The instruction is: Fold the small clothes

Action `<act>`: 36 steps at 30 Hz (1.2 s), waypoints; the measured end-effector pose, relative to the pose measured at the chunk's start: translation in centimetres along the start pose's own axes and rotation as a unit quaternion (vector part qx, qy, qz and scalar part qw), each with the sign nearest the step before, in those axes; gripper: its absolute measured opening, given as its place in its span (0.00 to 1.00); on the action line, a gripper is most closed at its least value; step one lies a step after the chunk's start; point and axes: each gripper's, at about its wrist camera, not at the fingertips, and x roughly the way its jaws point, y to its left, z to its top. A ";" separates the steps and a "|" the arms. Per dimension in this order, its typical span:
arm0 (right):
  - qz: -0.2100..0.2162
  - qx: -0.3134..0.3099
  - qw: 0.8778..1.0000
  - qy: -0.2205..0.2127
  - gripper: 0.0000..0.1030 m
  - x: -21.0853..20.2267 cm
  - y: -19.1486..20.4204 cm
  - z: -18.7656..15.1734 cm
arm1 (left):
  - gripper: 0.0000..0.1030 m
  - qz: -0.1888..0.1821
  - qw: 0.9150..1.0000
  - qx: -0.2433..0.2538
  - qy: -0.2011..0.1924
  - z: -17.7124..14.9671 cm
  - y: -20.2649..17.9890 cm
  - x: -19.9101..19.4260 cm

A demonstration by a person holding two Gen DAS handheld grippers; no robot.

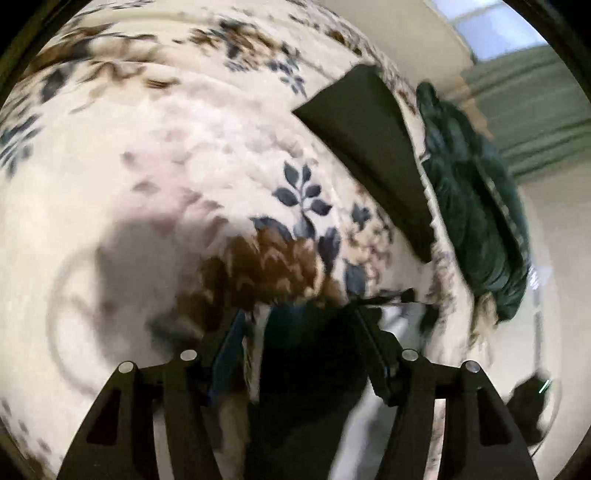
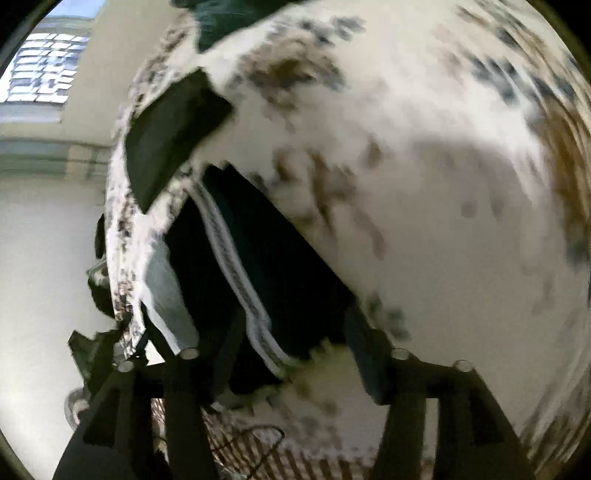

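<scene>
A dark garment with a white striped band (image 2: 236,254) lies on the floral bedspread (image 2: 443,221). My right gripper (image 2: 295,332) is over its near edge, fingers wide apart around the cloth, not closed. In the left wrist view my left gripper (image 1: 303,325) stands open with the dark garment (image 1: 306,369) between and under its fingers. A folded dark olive piece (image 1: 369,147) lies further off on the bedspread (image 1: 147,184); it also shows in the right wrist view (image 2: 170,136). A crumpled dark green garment (image 1: 469,206) lies beyond it at the bed edge.
The bed edge runs along the right of the left wrist view, with pale floor (image 1: 554,240) and a window (image 1: 491,26) beyond. A wire basket (image 2: 251,454) shows below the right gripper. Both views are motion-blurred.
</scene>
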 end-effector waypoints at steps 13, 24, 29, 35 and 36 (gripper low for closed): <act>-0.034 -0.155 0.983 0.087 0.03 14.5 11.2 13.0 | 0.14 0.025 0.997 0.074 -0.019 0.7 -1.7 0.7; -0.057 -0.167 0.984 0.001 0.03 12.3 13.5 15.3 | 0.04 0.026 0.999 0.009 -0.018 3.2 1.2 2.1; -0.074 -0.154 0.983 0.070 0.05 15.7 12.8 16.3 | 0.28 0.010 0.999 -0.033 0.002 3.0 2.5 0.0; -0.048 -0.120 0.990 0.063 0.55 7.4 8.2 12.2 | 0.71 0.031 0.998 -0.056 0.010 -2.9 2.9 -4.8; -0.057 -0.111 0.989 0.074 0.55 6.5 7.1 10.8 | 0.71 0.035 0.997 -0.067 0.017 -4.5 3.0 -5.2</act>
